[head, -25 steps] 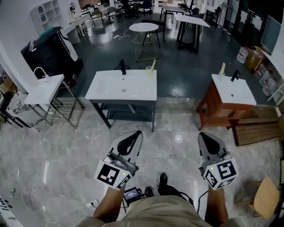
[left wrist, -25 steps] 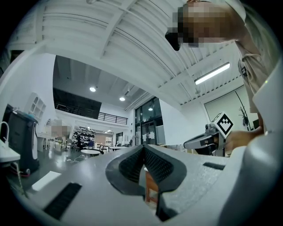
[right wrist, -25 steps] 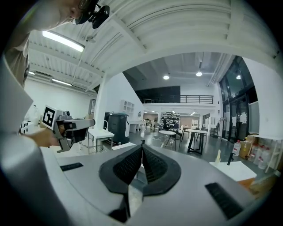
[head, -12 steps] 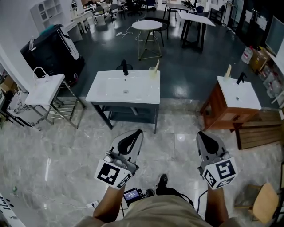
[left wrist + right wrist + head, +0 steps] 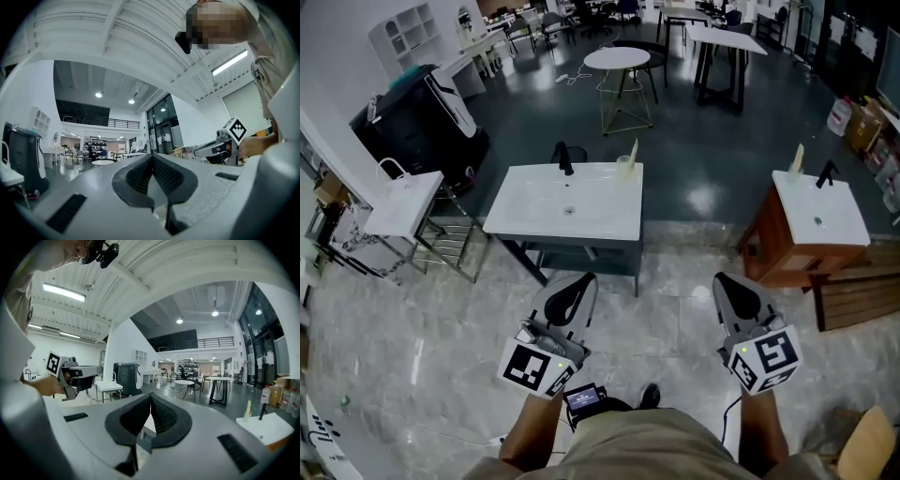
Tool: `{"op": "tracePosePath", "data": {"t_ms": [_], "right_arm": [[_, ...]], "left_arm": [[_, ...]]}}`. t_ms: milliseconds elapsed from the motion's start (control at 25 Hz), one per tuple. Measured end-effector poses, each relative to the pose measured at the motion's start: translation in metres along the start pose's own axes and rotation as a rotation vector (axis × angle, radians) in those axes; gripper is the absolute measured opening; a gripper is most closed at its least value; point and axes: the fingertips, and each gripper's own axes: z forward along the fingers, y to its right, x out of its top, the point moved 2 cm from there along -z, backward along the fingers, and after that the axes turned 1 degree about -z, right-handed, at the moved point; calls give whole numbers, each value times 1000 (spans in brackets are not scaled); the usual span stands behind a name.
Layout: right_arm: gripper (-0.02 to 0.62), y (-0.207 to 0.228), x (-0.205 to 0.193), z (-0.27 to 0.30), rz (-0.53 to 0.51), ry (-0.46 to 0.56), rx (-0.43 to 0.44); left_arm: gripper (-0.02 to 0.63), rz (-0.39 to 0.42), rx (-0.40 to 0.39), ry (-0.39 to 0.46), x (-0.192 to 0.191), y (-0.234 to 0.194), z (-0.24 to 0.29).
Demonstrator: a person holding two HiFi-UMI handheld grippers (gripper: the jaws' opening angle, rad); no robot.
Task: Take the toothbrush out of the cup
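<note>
So, toothbrush [image 5: 632, 150]: we saw it standing tilted in its cup, handle end up, well beyond both grippers.
Cup [image 5: 624, 166]: it stood at the far right corner of the white sink's top, a pale, see-through tumbler.
White sink [image 5: 534, 208]: it was a freestanding basin on dark legs, straight ahead of us, with the bowl in the middle of its top.
Black tap [image 5: 564, 157]: it rose at the sink's back edge, to the left of the cup and apart from it.
Left gripper [image 5: 584, 279]: we held it low over the pale marble floor [image 5: 675, 309], short of the sink's front edge; its jaws were pressed together with nothing between them.
Right gripper [image 5: 721, 278]: we held it level with the left one and well to its right; its jaws also met tip to tip, empty.
Wooden vanity [image 5: 769, 253]: it stood off to the right with its own white basin and tap, and a second toothbrush [image 5: 798, 157] stood at its far left corner.
Small sink [image 5: 403, 202]: it stood on a metal frame at the left.
Round table [image 5: 617, 58]: it stood on the dark floor far behind the white sink.
</note>
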Motion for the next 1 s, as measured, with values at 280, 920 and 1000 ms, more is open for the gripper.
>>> {"op": "tracePosePath", "data": {"t_ms": [280,920,1000], "right_arm": [[5,31,-1,35,17,-1,28],[5,75,9,217,26,-36,-56],[5,78,14,243,24,-37,-69]], "left_arm": [[7,11,18,-24,-4,-20,40],[6,-30,-85,13,-41,-182,166],[6,-40,-101,15,-48,-205,180]]}}
